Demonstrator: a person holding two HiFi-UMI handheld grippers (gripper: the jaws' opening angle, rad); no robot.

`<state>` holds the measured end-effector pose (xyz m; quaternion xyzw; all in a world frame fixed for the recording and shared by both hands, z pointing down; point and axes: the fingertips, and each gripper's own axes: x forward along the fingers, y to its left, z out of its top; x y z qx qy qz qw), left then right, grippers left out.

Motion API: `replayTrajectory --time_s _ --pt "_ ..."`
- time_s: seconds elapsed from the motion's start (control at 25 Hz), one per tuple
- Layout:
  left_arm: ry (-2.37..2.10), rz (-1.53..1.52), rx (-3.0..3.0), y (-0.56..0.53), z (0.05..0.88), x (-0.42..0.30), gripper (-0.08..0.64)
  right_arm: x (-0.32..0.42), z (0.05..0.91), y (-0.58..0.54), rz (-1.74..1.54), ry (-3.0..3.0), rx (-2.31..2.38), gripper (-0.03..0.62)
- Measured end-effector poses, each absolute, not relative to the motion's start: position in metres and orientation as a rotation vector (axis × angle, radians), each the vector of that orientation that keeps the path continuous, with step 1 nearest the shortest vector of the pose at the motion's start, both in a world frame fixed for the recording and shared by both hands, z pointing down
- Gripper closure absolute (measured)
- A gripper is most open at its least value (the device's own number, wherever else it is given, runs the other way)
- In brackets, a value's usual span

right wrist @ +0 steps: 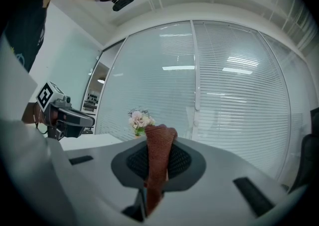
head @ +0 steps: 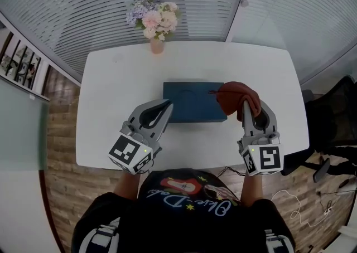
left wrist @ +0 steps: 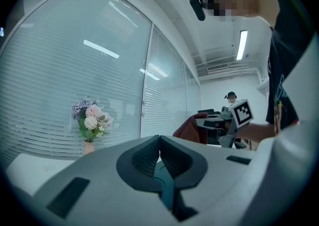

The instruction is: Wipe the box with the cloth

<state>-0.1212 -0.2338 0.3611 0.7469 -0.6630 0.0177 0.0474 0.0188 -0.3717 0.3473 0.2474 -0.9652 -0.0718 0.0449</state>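
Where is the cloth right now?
In the head view, the reddish-brown cloth is clamped in the right claw, at the right end of the dark blue box.

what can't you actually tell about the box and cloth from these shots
1. Right end of the box: head view, covered by the cloth in the right gripper. Contact between them is unclear from above.
2. Box top: right gripper view, blocked by that gripper's body and the cloth. The left gripper view shows only a teal sliver under its shut tongs.
3. Whether the left gripper touches the box: head view shows overlap only.
4. Dirt on the box: too small.
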Motion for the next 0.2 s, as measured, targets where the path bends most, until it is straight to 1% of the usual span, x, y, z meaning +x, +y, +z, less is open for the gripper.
replayTrajectory --time_s 0.2 --pt "-2.033 0.054 2.266 -0.2366 0.3623 -0.1241 0.557 0.0161 0.3489 -0.3762 -0.219 -2.950 0.743 0.566"
